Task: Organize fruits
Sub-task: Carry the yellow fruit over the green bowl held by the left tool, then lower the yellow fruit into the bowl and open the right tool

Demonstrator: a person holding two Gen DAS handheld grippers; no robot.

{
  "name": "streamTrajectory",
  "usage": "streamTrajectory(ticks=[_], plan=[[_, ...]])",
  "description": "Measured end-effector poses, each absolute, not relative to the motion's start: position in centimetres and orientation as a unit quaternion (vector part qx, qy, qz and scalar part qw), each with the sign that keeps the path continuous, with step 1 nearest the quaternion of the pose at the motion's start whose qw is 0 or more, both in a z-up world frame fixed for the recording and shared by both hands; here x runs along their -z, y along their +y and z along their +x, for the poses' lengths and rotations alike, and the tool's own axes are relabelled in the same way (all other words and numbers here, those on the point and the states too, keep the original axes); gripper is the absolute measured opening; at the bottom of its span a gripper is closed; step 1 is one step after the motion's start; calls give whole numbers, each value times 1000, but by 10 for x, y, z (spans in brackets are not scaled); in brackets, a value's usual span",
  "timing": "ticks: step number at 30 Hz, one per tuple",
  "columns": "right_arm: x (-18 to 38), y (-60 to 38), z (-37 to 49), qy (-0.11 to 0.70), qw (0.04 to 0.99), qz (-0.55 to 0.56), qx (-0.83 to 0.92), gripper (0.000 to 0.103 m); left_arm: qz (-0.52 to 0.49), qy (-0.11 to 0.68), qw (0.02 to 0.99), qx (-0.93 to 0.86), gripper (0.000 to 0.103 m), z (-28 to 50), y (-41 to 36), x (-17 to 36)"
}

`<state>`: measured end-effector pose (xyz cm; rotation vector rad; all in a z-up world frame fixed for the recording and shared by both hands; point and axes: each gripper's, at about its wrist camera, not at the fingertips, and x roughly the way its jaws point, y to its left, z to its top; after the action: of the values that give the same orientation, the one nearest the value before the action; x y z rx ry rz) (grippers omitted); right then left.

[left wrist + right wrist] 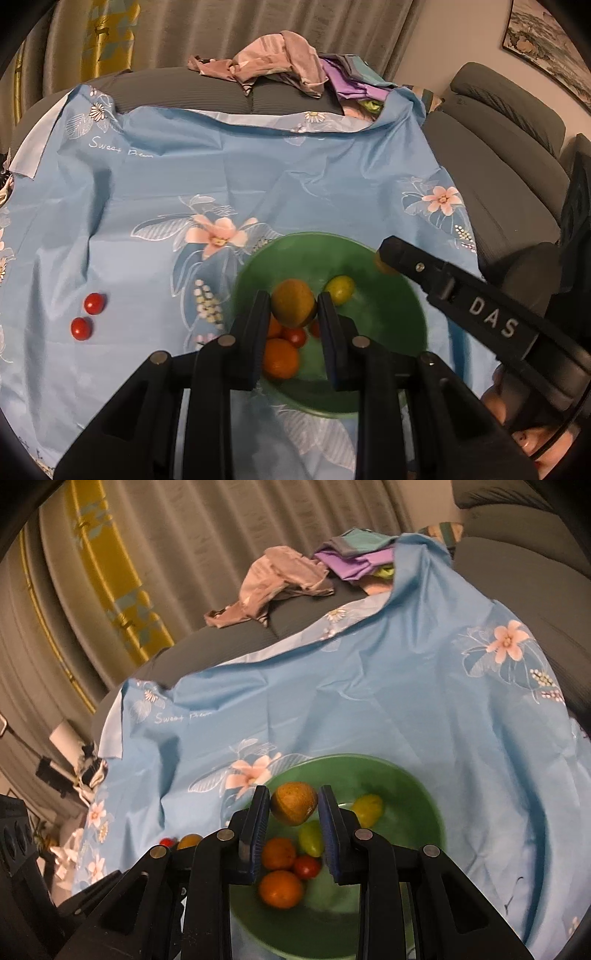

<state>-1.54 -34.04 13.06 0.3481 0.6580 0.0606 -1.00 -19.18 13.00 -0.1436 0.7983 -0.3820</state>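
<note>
- Left wrist view: a brown fruit [293, 303] is clenched between the pads of the left hand-held gripper [293, 295] and is held over a green bowl [391, 314].
- Right wrist view: another brown fruit [294, 803] is grasped in the same way by the right hand-held gripper [293, 792], also above the bowl's near half.
- The bowl is set on a blue floral cloth [155, 192], at its near right part as seen from the left wrist.
- Inside the bowl, 2 oranges [280, 888] are seen close together, with a red tomato [307, 866] touching them.
- 2 yellow-green fruits [367, 808] are also seen in the bowl, 1 near the far wall and 1 beside the right finger.
- 2 more tomatoes [95, 303] are left on the cloth, just beside each other and well apart from the bowl, to its left.
- The cloth is spread over a grey cushion [177, 90], and crumpled clothes [273, 61] are piled at its far edge.
- Grey sofa seats [495, 155] are seen to the right of the cloth.
</note>
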Motion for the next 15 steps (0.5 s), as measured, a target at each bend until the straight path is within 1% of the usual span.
streamTrajectory(ticks=[5,15], plan=[[-125,-352,-16,327,927,182,-19,29,-44,387,900,197,26,-7,-209,-128],[-110,-361,-10,354,918,179,11,29,-35,424,877,224,26,8,-227,-100]])
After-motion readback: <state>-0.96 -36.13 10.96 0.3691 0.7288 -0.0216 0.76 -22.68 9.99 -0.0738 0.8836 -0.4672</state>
